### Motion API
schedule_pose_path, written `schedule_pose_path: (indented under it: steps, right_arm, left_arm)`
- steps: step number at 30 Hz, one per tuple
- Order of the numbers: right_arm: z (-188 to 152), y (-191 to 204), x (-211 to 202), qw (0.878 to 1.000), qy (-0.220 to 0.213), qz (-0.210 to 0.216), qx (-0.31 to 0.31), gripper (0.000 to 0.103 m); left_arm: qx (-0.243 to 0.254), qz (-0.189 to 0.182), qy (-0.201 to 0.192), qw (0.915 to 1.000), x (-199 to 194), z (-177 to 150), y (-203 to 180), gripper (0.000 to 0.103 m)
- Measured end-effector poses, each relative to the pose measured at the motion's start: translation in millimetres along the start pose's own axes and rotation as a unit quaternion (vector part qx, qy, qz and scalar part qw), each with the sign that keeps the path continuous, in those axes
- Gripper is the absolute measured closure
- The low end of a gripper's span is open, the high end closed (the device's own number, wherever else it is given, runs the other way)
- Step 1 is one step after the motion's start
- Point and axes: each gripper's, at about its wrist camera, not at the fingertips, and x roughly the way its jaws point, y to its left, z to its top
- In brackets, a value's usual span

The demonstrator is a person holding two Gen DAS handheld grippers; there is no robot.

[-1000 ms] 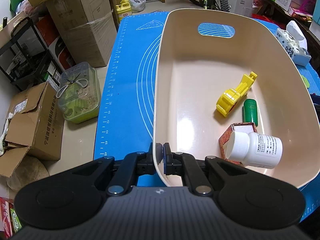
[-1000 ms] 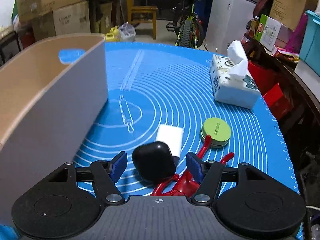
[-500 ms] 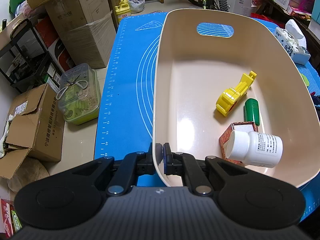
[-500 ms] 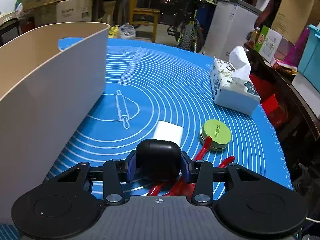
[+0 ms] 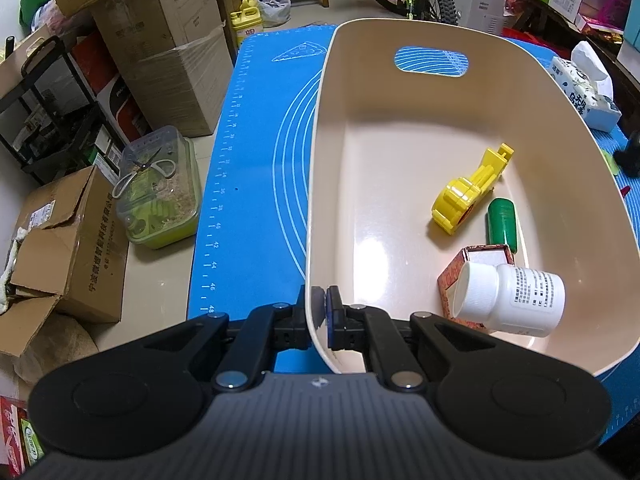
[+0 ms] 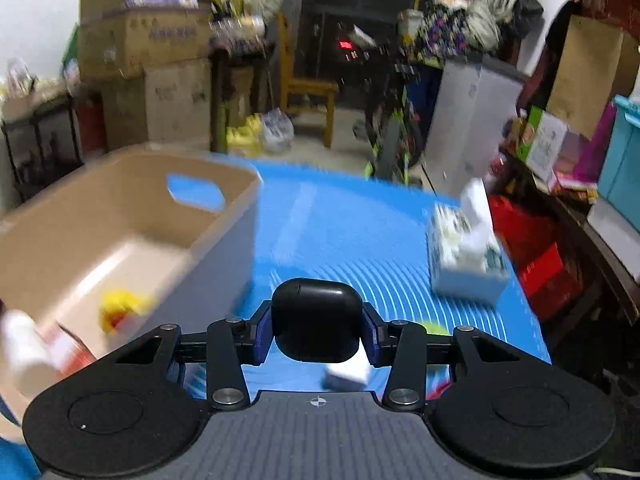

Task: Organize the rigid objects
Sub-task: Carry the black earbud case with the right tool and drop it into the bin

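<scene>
Holding a small black case (image 6: 317, 326) between its two pads, the right tool (image 6: 317, 336) is clamped on the case's flat sides, with the rounded top standing clear above the fingers and the blue mat (image 6: 352, 232) well below it; the view is blurred, so the exact height over the mat cannot be told. The case looks like smooth hard plastic, light and stiff, likely slippery on its glossy shell, so the grip across the two broad faces, low on the body, seems the safest place to hold it, and a loose squeeze could let it slide out. The beige tub (image 5: 320, 184) lies to the left of the case, and the left tool (image 5: 320, 308) is closed on the tub's near rim, one pad inside the wall and one outside, steadying it on the desk. Inside the tub, toward its right wall, lie a yellow toy (image 5: 468, 196), a green cap-like cylinder (image 5: 502, 224), a small reddish box (image 5: 476, 268) and a white pill bottle (image 5: 516, 300) on its side, resting against that box. Judging by this, the case goes into the tub next, best set on the bare floor left of the toy
</scene>
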Motion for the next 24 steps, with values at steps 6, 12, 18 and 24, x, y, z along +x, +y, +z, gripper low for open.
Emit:
schedule_pose_path:
  steps: [6, 12, 18, 24]
  right_arm:
    - [34.5, 29.3, -25.4, 0.997, -0.048, 0.053, -0.013, 0.054]
    - [53.7, 71.5, -30.2, 0.992, -0.063, 0.104, -0.036, 0.054]
    - [55.2, 106.1, -20.0, 0.989, -0.04, 0.13, -0.052, 0.054]
    - [45.2, 129.0, 0.1, 0.989, 0.012, 0.131, -0.075, 0.054]
  left_arm:
    - [0.0, -0.001, 0.001, 1.0, 0.0, 0.9, 1.2, 0.095]
    - [-0.002, 0.0, 0.002, 1.0, 0.4, 1.0, 1.3, 0.095]
    - [-0.005, -0.001, 0.007, 1.0, 0.7, 1.2, 2.3, 0.095]
    - [-0.005, -0.004, 0.005, 1.0, 0.7, -0.1, 2.2, 0.095]
